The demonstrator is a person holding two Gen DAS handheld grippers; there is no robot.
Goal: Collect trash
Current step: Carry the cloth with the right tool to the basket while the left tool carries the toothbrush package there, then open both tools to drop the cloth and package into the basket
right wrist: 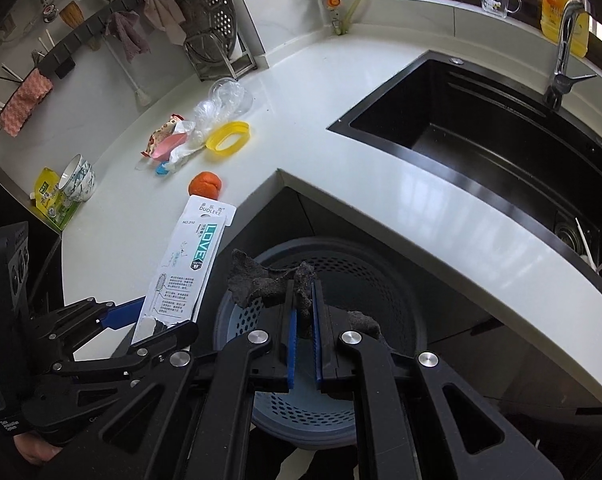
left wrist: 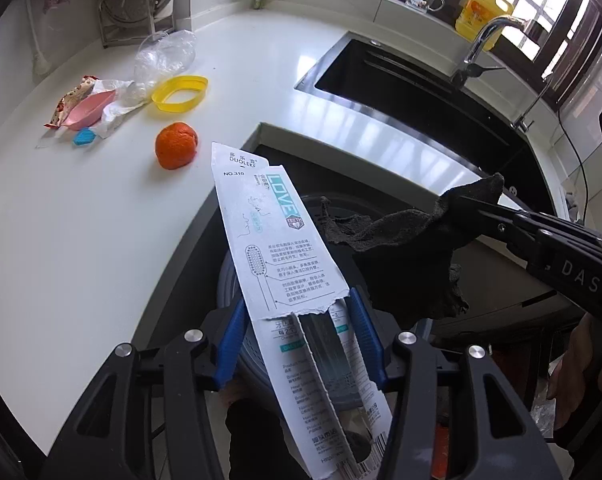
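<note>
We have both tools loaded over the perforated bin (right wrist: 341, 280), which sits on the floor in the counter's corner notch. Left gripper (left wrist: 301, 340) is clamped on the torn toothbrush package (left wrist: 277, 240), card sticking up and forward; right gripper (right wrist: 305, 312) is pinched shut on a dark rag (right wrist: 269, 284), hanging above the bin opening. Risks as we see them: the card is long and stiff, and its top end reaches over the countertop (left wrist: 81, 240) edge in the right wrist view, so releasing now could tip it onto the counter or floor. The rag is fuzzy and may snag on the pads instead of dropping. The two tools sit close together, so opening both at once could knock them together. Orange (left wrist: 176, 145), yellow ring (left wrist: 179, 93), wrappers (left wrist: 85, 104) and clear plastic bag (left wrist: 165, 56) wait on the counter.
</note>
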